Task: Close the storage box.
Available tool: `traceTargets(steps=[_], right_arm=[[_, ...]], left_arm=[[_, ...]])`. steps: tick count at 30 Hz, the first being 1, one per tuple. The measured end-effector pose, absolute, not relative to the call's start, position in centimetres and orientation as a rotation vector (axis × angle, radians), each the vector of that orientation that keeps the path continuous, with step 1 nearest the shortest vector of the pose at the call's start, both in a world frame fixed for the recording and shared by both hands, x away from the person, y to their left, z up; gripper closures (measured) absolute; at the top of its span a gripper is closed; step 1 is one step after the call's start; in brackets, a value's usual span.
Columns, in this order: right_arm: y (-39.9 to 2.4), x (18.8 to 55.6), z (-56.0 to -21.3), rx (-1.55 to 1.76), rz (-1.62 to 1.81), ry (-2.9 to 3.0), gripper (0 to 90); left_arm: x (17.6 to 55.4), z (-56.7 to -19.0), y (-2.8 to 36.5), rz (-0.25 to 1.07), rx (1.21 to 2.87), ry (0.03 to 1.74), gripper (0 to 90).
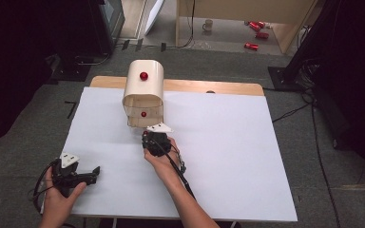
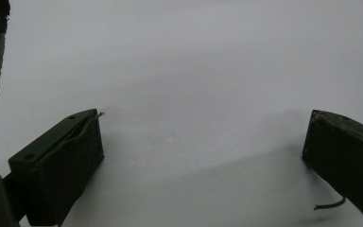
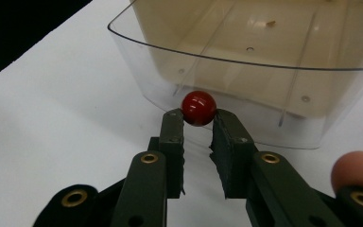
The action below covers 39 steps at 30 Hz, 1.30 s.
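Cream cabinet, red knob, clear drawer, plain white tabletop, black fingers

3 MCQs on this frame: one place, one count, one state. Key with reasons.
1. Where is the right gripper?
A. at the front of the cream drawer unit
B. off the table's right edge
C. on the floor by the mug

2. How many red knobs does the unit's front carry in the high view?
A. one
B. two
C. four

3. How does the left gripper stand?
A. shut on a cloth
B. shut on a knob
C. open over the bare white table

Key:
1 A, its hand sits against the unit's lower front.
2 B, an upper knob and a lower knob.
3 C, its jaws stand wide apart with nothing between.
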State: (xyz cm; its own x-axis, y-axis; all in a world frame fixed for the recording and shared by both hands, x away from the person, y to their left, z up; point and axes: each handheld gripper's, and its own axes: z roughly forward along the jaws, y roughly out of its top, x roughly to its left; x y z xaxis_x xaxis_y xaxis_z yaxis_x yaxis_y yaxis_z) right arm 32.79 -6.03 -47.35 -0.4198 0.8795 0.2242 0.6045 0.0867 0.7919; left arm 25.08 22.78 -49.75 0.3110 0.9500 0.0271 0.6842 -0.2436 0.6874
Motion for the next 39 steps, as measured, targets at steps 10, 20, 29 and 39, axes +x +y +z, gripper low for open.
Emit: traceTargets(steps=[10,20,29,39], right_arm=[[-6.0,33.7,-47.4,1.476,1.251,2.050,75.8],[-6.0,34.6,-47.5,1.475,1.254,2.033,75.8],[-6.0,34.8,-47.6,1.472,1.265,2.032,75.6],[-7.2,34.3,-46.6,1.433,1.343,2.107,42.0]], left_arm=[[25.1,-49.7,22.8,0.606,2.012,1.442,0.0],[25.1,-49.7,22.8,0.606,2.013,1.442,0.0],[25.1,-49.8,22.8,0.606,2.012,1.442,0.0],[25.1,-49.8,22.8,0.605,2.013,1.442,0.0]])
